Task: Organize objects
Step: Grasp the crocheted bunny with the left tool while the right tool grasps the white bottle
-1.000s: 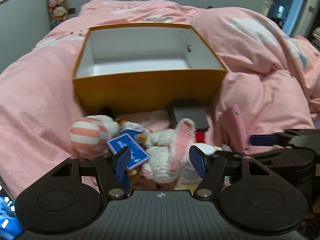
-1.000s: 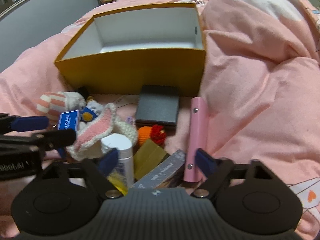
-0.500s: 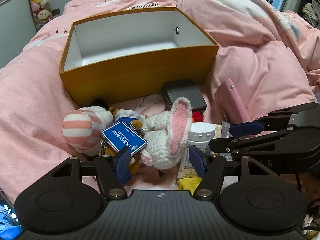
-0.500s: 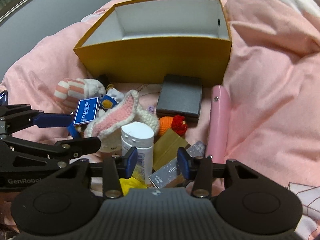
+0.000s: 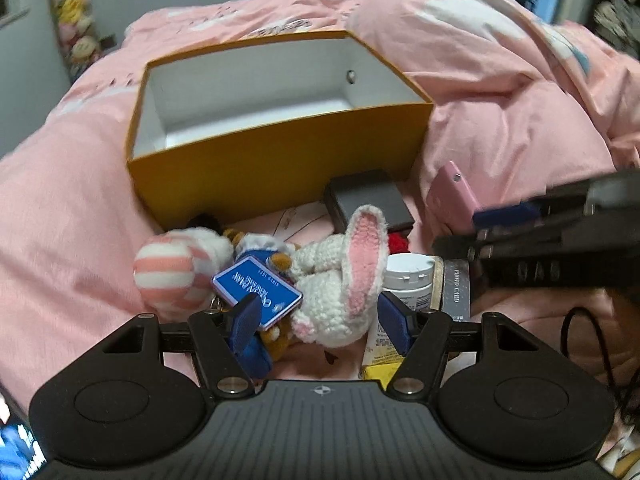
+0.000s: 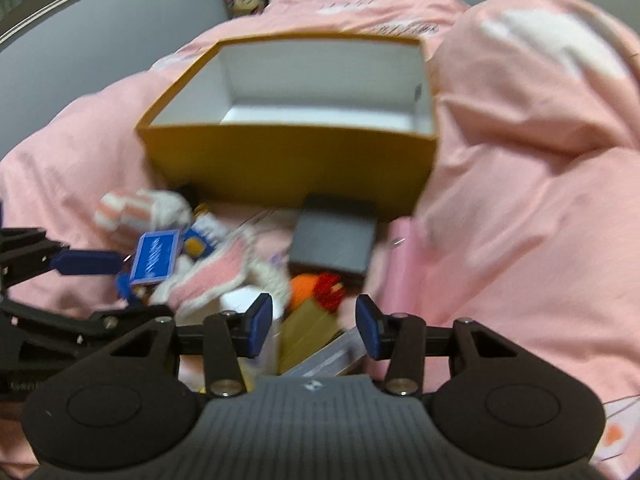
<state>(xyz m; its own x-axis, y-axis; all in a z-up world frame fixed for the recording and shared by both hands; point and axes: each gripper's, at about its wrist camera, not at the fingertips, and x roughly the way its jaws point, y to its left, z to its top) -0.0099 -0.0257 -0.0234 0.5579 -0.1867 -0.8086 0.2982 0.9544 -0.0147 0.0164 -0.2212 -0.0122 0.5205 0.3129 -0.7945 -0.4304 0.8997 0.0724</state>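
Right gripper (image 6: 314, 330) fingers reopened, empty, left gripper (image 5: 320, 320) fingers apart, bottle (image 5: 408, 280) sharp only in left view

We are holding the left gripper (image 5: 318, 318) low and level, its 2 blue-padded fingers (image 5: 245, 320) spread wide apart. We are keeping the right gripper (image 6: 313, 327) beside it on the right, its 2 fingers (image 6: 259, 324) also parted, with a narrower gap. Each gripper is showing side-on in the other's view, the right gripper (image 5: 504, 226) blurred.
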